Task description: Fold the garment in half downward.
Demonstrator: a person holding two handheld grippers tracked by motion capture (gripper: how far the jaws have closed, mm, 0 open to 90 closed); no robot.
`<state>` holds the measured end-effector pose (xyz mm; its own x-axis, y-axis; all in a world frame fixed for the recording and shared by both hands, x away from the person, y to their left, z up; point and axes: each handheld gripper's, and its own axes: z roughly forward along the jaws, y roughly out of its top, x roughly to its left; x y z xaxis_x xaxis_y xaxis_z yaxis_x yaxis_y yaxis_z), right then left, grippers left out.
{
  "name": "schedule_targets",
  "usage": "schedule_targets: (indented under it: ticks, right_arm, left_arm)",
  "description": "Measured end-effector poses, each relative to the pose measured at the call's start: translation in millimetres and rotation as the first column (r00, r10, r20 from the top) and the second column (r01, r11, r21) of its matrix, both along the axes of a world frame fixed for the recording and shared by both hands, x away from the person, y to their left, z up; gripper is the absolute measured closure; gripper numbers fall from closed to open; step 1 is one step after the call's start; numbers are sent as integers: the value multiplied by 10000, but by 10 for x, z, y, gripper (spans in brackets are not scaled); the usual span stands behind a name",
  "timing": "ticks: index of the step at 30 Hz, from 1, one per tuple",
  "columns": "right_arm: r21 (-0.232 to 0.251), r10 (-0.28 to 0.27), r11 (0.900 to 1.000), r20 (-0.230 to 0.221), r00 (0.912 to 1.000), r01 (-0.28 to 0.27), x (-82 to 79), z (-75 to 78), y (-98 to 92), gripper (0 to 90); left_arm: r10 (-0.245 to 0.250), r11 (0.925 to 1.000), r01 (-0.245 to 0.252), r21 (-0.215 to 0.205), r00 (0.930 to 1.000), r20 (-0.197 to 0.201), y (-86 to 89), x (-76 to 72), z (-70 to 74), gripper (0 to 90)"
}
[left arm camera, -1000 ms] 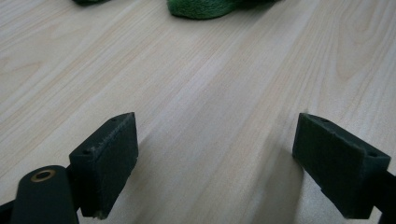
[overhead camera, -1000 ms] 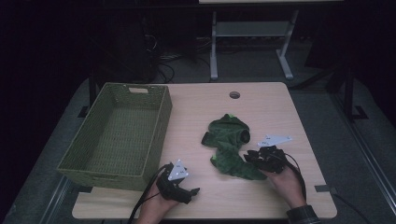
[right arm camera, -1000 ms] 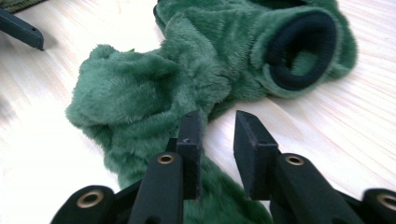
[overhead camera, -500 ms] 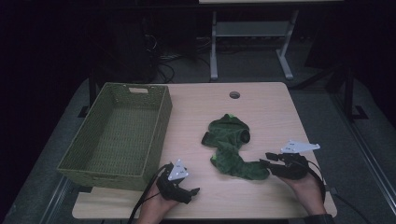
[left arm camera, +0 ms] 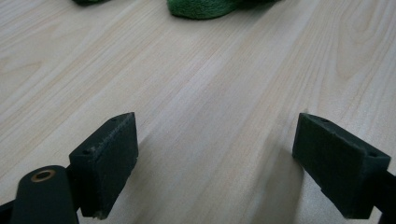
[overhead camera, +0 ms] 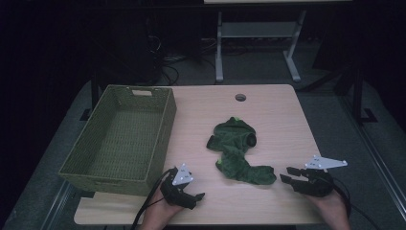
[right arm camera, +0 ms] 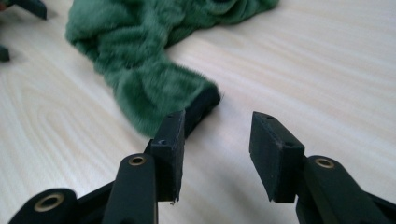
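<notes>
A woven green basket [overhead camera: 119, 139] sits on the left of the pale wooden surface [overhead camera: 282, 124], open side up (a handle slot in its far wall). A round hole [overhead camera: 240, 97] marks the far edge.

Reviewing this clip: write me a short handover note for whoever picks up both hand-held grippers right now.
Left hand-held gripper: open, empty, low over the table's near edge beside the basket.
Right hand-held gripper: its jaws have just been opening; nothing between them, tips just short of the green cloth's near end.
Cloth: crumpled mid-table, clear of the basket, which has nothing in it.
Done: nothing in the basket so far.
Left: probably regrasp the cloth and move it into the basket.
</notes>
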<state>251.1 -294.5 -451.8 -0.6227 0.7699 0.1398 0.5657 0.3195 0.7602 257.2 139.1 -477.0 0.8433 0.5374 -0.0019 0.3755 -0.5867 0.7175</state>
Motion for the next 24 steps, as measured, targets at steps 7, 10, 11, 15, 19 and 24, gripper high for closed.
schedule_targets:
  ticks: [7, 10, 11, 15, 19, 24]
  right_arm:
    - [76, 391, 9992, -457, 9982, -388, -77, -125, 10, 557]
    - [122, 549, 9984, -574, 9968, -543, -59, -153, 42, 579]
    - [186, 681, 9976, -596, 9959, -671, -51, -158, 53, 599]
    - [309, 833, 9962, -807, 9933, -810, -16, -181, 78, 623]
    - [477, 924, 9950, -958, 9911, -882, 40, -199, 91, 637]
    - [509, 910, 9950, -1158, 9891, -856, 106, -219, 134, 685]
  left_arm:
    - [0, 10000, 0, -2, 10000, 1, 0, 0, 0, 135]
    - [2, 10000, -2, -4, 10000, 0, 0, 0, 0, 135]
    - [1, 10000, -1, -2, 10000, 1, 0, 0, 0, 135]
    - [11, 10000, -11, -13, 10000, 0, -2, 1, -1, 135]
    - [27, 10000, -27, -25, 10000, -6, -4, 2, -2, 135]
    - [33, 10000, -33, -33, 10000, -12, -5, 3, -2, 135]
